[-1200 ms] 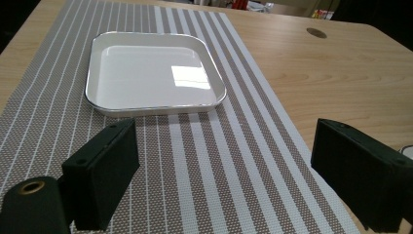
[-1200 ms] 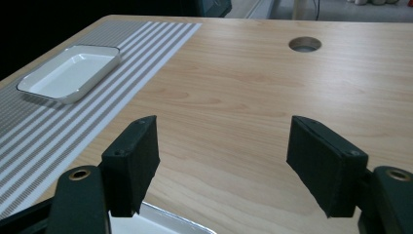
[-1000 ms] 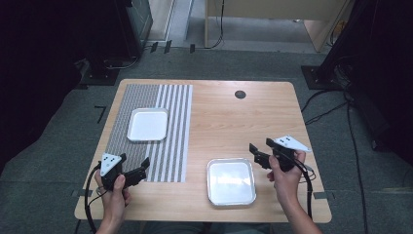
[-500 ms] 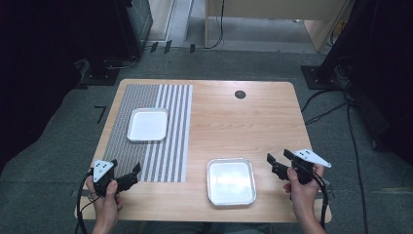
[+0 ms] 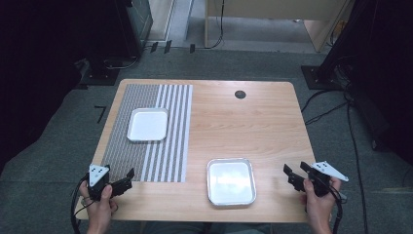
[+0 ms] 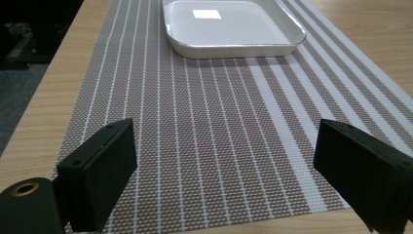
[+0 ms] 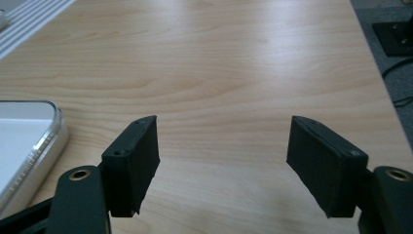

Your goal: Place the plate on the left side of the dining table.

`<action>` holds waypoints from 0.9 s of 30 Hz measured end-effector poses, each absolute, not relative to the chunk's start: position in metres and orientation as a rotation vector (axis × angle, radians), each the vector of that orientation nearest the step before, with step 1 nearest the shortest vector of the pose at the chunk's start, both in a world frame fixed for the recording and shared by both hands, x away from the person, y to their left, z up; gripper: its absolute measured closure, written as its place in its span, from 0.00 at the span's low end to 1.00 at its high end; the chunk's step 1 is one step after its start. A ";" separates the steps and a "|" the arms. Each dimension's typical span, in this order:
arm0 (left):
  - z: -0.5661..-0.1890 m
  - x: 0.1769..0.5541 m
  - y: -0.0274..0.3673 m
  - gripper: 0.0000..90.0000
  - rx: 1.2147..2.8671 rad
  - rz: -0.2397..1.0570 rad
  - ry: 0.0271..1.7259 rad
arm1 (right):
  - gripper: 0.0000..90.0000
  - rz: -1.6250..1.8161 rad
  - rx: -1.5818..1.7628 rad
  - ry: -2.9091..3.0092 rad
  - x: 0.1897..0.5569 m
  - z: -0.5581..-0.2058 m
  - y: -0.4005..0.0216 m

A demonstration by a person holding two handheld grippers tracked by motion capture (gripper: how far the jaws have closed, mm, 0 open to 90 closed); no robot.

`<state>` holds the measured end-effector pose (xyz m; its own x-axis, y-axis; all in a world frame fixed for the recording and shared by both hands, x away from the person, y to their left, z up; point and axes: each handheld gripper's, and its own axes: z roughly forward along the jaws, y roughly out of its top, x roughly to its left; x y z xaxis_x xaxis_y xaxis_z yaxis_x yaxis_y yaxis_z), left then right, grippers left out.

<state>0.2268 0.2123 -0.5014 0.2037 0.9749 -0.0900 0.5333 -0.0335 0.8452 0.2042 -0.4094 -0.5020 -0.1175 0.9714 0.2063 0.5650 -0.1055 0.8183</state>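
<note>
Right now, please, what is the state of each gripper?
Left gripper: open, holding nothing, above the striped mat.
Right gripper: open, holding nothing, beside the metal tray.

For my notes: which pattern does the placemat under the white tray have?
The placemat is brown-grey woven with white stripes, clearest in the left gripper view.

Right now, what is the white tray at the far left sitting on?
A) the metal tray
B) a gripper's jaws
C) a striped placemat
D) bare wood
C: the white tray rests on the striped placemat, apart from the metal tray on the bare table.
</note>
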 end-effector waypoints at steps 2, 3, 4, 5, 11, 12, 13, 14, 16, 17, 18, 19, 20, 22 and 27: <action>-0.502 0.227 0.214 0.09 1.681 0.700 1.441 | 0.31 1.119 1.697 1.690 0.200 -0.505 -0.415; -0.504 0.227 0.216 0.09 1.687 0.702 1.451 | 0.31 1.110 1.702 1.686 0.198 -0.506 -0.418; -0.505 0.227 0.217 0.09 1.688 0.709 1.458 | 0.31 1.105 1.709 1.682 0.197 -0.508 -0.421; -0.506 0.227 0.218 0.09 1.692 0.716 1.465 | 0.31 1.097 1.716 1.681 0.195 -0.510 -0.423; -0.508 0.228 0.223 0.09 1.715 0.775 1.499 | 0.31 1.040 1.736 1.680 0.186 -0.517 -0.432; -0.509 0.228 0.223 0.09 1.721 0.777 1.507 | 0.31 1.024 1.738 1.685 0.184 -0.518 -0.433; -0.510 0.229 0.223 0.09 1.730 0.779 1.515 | 0.31 1.007 1.737 1.691 0.184 -0.520 -0.433; -0.510 0.229 0.223 0.09 1.730 0.779 1.515 | 0.31 1.007 1.737 1.691 0.184 -0.520 -0.433; -0.511 0.229 0.221 0.09 1.766 0.793 1.518 | 0.29 0.991 1.761 1.700 0.183 -0.523 -0.435; -0.512 0.229 0.220 0.09 1.782 0.800 1.519 | 0.29 0.981 1.760 1.695 0.183 -0.523 -0.435; -0.512 0.229 0.220 0.09 1.782 0.800 1.519 | 0.29 0.960 1.763 1.702 0.183 -0.523 -0.435; -0.513 0.229 0.219 0.09 1.798 0.799 1.521 | 0.28 0.933 1.772 1.716 0.184 -0.524 -0.434; -0.514 0.230 0.218 0.09 1.810 0.793 1.524 | 0.28 0.933 1.772 1.716 0.184 -0.524 -0.434; -0.517 0.233 0.217 0.09 1.854 0.768 1.542 | 0.26 0.824 1.719 1.759 0.185 -0.524 -0.426; -0.518 0.236 0.218 0.10 1.867 0.722 1.564 | 0.25 0.826 1.697 1.789 0.185 -0.525 -0.423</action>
<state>0.2355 0.2181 -0.5182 0.1607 0.9865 0.0327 0.6648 -0.1327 0.7352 0.1847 -0.4231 -0.5247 -0.0665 0.9973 0.0309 0.6701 0.0217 0.7420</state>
